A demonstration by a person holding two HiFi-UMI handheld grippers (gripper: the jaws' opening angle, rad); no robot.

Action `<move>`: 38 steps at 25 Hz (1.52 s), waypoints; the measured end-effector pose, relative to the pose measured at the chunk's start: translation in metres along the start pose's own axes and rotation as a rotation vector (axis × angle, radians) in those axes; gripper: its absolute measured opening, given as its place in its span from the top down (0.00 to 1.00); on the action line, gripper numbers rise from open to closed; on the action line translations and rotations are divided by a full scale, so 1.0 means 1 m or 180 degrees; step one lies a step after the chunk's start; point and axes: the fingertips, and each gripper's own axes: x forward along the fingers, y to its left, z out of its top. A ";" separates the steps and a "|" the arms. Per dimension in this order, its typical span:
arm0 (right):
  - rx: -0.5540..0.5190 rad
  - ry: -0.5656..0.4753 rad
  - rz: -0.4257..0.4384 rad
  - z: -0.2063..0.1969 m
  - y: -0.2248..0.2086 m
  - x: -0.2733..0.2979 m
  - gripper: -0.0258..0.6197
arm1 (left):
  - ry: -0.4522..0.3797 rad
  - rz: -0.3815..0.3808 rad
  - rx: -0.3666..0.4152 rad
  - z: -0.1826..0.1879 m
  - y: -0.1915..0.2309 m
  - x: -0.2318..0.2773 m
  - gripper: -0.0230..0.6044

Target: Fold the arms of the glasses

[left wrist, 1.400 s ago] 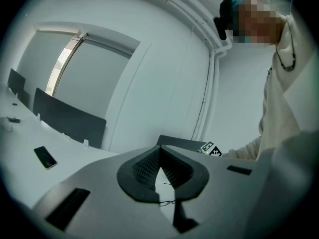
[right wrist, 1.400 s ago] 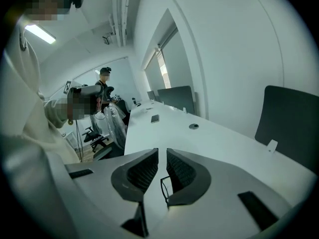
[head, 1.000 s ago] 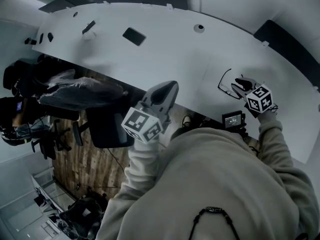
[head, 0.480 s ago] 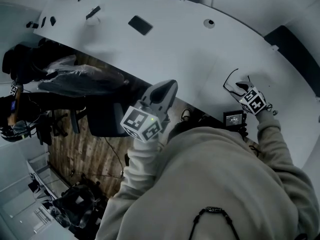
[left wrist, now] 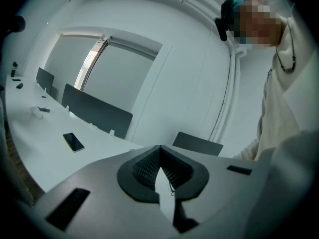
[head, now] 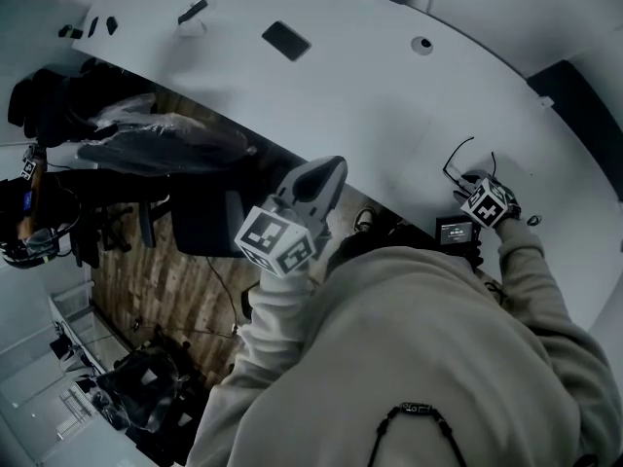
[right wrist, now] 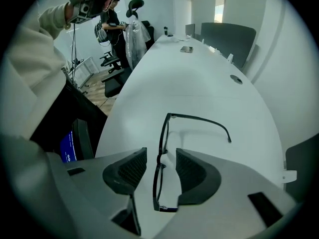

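Glasses [right wrist: 159, 156], one pair, between opening right gripper [right wrist: 160, 152] fingers [right wrist: 132, 168].

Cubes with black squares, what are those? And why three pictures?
Those square-marked cubes sit on two grabbing tools; a person holds one in each hand. One picture looks down from a camera on the person's head; the others come from cameras on each tool. On the long white table lie thin black-framed glasses, arms open, and a flat black phone. The right gripper points down over the glasses, its fingers opening with the frame between them, not pinched. The left gripper is shut and empty.
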 end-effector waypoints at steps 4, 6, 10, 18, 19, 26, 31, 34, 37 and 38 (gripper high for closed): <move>-0.0080 0.0106 0.0044 -0.004 0.004 0.008 0.68 | 0.0021 0.0028 -0.0025 -0.004 0.003 -0.002 0.96; -0.0099 0.0132 0.0049 -0.005 0.004 0.011 0.68 | 0.0038 0.0023 -0.0030 -0.007 0.002 -0.002 0.96; -0.0163 0.0155 0.0022 -0.002 0.005 0.013 0.76 | 0.0075 0.0011 -0.0041 -0.013 0.000 -0.003 0.96; -0.0241 0.0178 -0.0122 0.000 0.006 0.012 0.85 | 0.0091 0.0030 -0.0042 -0.019 -0.005 -0.013 0.96; -0.0249 0.0140 -0.0140 0.004 0.007 0.010 0.86 | 0.0084 0.0030 -0.0039 -0.019 -0.004 -0.014 0.96; -0.0217 -0.0103 -0.0206 0.030 0.016 -0.016 0.87 | 0.0063 -0.0065 -0.0001 -0.017 -0.013 -0.019 0.96; -0.0202 -0.0175 -0.0305 0.036 0.023 -0.041 0.87 | 0.0139 -0.0215 -0.0032 -0.022 -0.023 -0.017 0.96; -0.0159 -0.0244 -0.0372 0.039 0.025 -0.057 0.87 | 0.0161 -0.0296 -0.0042 -0.025 -0.026 -0.012 0.96; -0.0095 -0.0323 -0.0444 0.041 0.025 -0.073 0.87 | 0.0182 -0.0406 -0.0027 -0.026 -0.033 -0.003 0.96; -0.0080 -0.0340 -0.0475 0.041 0.025 -0.078 0.87 | 0.0195 -0.0451 -0.0016 -0.027 -0.036 0.000 0.96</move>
